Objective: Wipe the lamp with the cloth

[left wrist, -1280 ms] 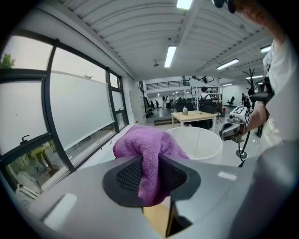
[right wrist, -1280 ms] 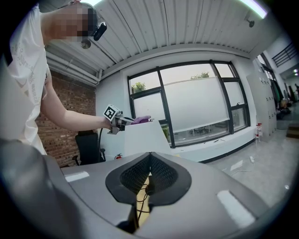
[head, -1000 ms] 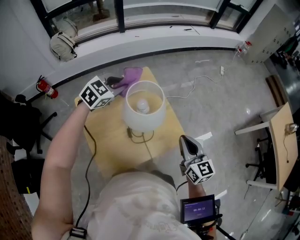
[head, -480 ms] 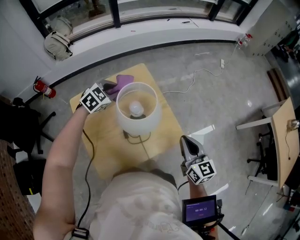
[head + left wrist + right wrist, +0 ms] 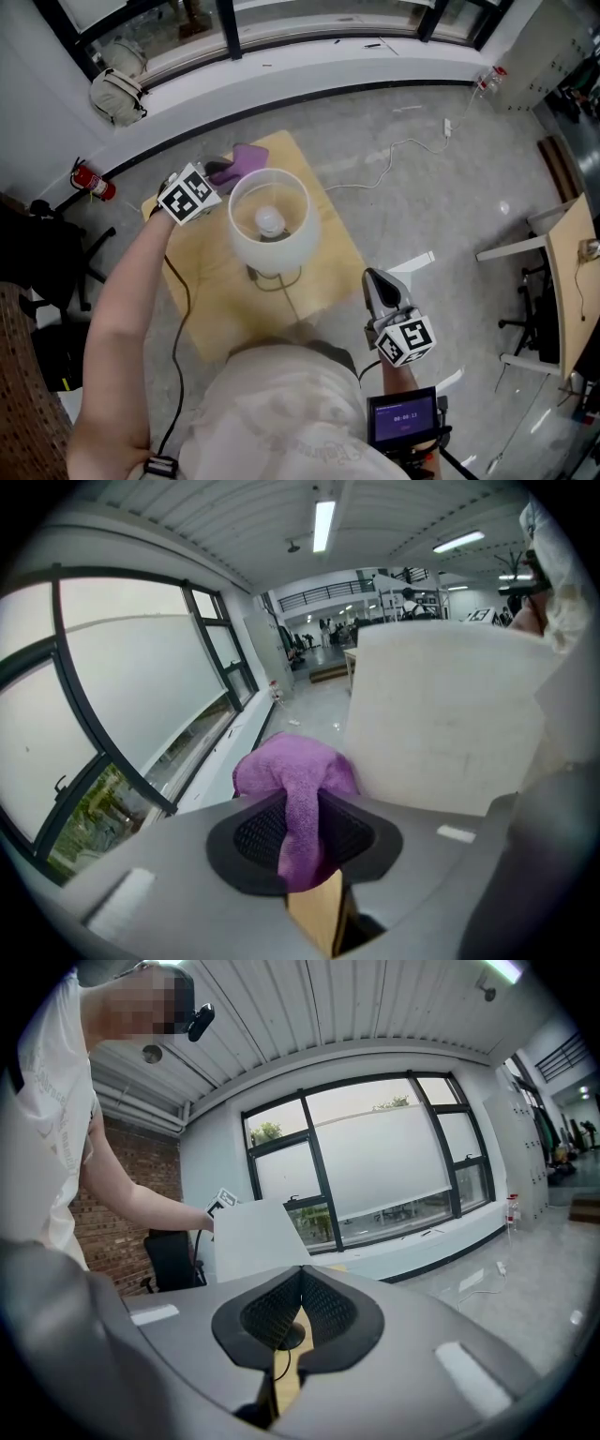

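The left gripper [image 5: 302, 834] has its jaws clamped on the purple cloth [image 5: 292, 778], which bunches out ahead of them just beside the white lampshade [image 5: 441, 726]. The right gripper [image 5: 298, 1305] has its jaws together on nothing, well short of the lamp. Whether cloth meets shade I cannot tell, so I judge nearly all the wiping is left to do.

Bright, even daylight; fisheye-warped frames, dark corners, perhaps slightly soft
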A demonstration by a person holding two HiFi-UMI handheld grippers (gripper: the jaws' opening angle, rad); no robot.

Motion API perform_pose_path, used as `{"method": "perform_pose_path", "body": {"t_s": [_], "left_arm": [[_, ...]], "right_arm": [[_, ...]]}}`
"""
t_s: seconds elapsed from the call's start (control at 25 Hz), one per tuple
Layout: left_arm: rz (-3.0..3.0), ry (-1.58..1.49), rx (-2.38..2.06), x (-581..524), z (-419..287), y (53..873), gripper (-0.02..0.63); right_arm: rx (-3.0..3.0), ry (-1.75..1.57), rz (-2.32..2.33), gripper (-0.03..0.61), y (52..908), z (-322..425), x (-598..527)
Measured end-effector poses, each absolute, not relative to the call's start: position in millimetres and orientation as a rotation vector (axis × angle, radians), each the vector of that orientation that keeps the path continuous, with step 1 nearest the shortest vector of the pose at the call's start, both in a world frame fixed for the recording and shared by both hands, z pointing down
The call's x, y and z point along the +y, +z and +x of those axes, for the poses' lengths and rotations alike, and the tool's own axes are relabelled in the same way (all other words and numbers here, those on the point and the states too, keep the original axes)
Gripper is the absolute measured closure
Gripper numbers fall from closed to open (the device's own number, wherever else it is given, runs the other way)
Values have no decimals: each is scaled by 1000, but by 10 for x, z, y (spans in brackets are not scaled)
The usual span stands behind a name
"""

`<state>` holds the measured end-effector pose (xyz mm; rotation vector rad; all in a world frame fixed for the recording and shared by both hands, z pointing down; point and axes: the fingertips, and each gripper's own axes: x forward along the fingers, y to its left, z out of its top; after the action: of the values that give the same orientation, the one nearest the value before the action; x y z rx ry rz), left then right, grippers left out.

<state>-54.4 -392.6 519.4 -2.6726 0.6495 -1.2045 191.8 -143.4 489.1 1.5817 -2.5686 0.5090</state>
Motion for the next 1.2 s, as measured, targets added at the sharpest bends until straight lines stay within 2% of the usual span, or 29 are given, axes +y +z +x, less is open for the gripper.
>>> {"method": "perform_pose_path", "body": {"t_s": [0.24, 0.36, 0.88, 1.2], "left_arm": [[-2797, -853, 573, -3974, -221, 4172, 522], [-2817, -821, 417, -3879, -38, 3941, 522], [-2590, -1121, 94, -3806, 307, 4657, 523], [-2736, -1195, 15, -3947, 377, 4991, 525]], "right_arm": [[-2586, 510, 1581, 565, 4912, 1904, -1421], [-2590, 515, 1599, 564, 4919, 1917, -1402], [-2514, 564, 1726, 565, 5045, 2291, -1218], [-2498, 612, 1759, 565, 5060, 2449, -1213]]}}
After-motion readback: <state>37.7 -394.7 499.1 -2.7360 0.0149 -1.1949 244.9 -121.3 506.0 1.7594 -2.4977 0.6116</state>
